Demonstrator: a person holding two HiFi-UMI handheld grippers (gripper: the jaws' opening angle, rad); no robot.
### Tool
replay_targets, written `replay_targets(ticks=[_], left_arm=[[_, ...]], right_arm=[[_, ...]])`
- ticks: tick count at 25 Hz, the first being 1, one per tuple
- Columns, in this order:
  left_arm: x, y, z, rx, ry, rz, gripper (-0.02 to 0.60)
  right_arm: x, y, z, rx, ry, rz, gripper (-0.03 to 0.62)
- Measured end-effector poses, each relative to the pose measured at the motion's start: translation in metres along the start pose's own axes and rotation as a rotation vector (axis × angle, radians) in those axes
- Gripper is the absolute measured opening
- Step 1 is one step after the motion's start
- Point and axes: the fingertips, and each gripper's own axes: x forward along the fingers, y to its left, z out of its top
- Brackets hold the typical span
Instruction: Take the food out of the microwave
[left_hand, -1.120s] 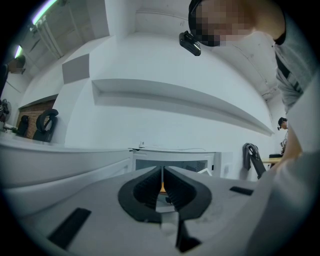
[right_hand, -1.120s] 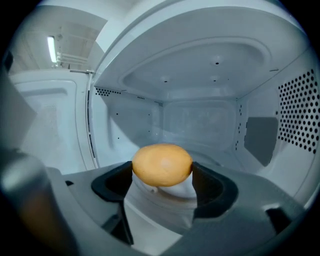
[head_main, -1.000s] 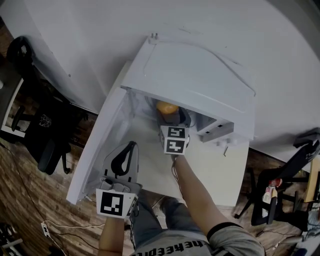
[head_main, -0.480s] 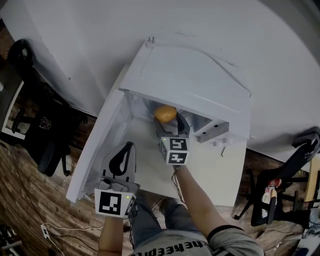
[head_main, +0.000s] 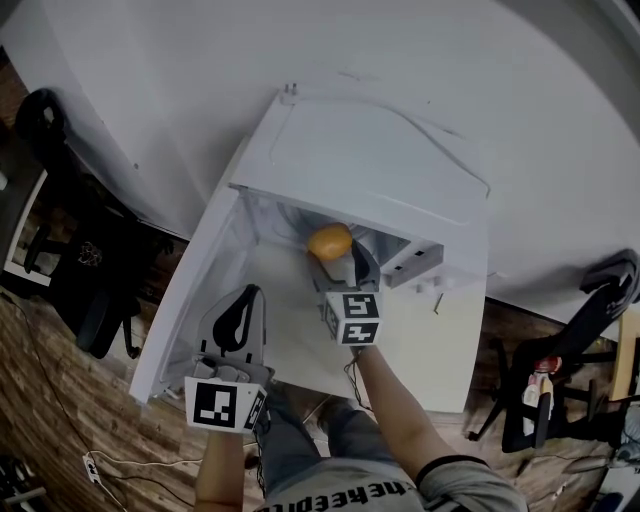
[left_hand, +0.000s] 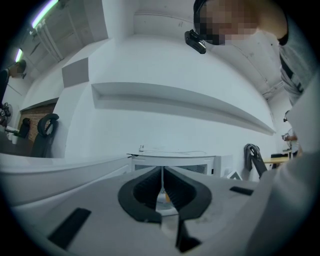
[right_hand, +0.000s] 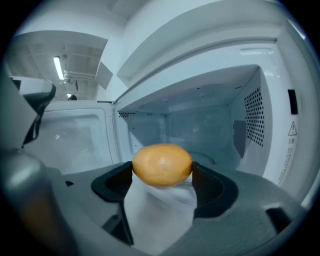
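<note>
Drawn outward, right gripper (head_main: 336, 252) clamps smooth oval orange food (right_hand: 162, 164).

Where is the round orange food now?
Near the head view's centre, the food is clamped in the right gripper, at the mouth of the open microwave.

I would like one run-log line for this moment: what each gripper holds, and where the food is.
right gripper: shut on food | food: at microwave mouth | door: open | left gripper: shut, empty
</note>
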Motion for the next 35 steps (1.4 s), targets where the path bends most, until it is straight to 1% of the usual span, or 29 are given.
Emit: replay_targets(ticks=[7,11,16,20,23,26,35], left_arm=[[0.003,-0.005,0.004,0.002,0.002,-0.004,0.014],[0.005,-0.009,0.007,0.005,0.003,-0.009,0.014],[0.006,-0.014,0.011,0.010,0.003,-0.015,0.014],[0.006,-0.019,0.016,0.013,-0.004,-0.025,0.014],[0.007,-0.022,0.019,0.011,-0.007,-0.033,0.014],[0.007,-0.024,0.022,0.010,-0.010,-0.039,0.014],[0.004,-0.029,0.028,0.011,-0.016,-0.059,0.014]], right_arm=[[-0.020,0.004,0.013,-0.033,-0.038,0.021,0.376],[-0.034,0.006,0.011,-0.042,-0.010,0.036,0.376],[-0.051,0.008,0.024,-0.035,-0.044,0.045,0.376],[-0.067,0.007,0.023,-0.052,-0.014,0.049,0.376],[-0.077,0.007,0.033,-0.055,-0.044,0.044,0.376],[-0.086,0.006,0.038,-0.044,-0.047,0.045,0.376],[-0.114,0.003,0.061,-0.017,-0.107,0.023,0.376]])
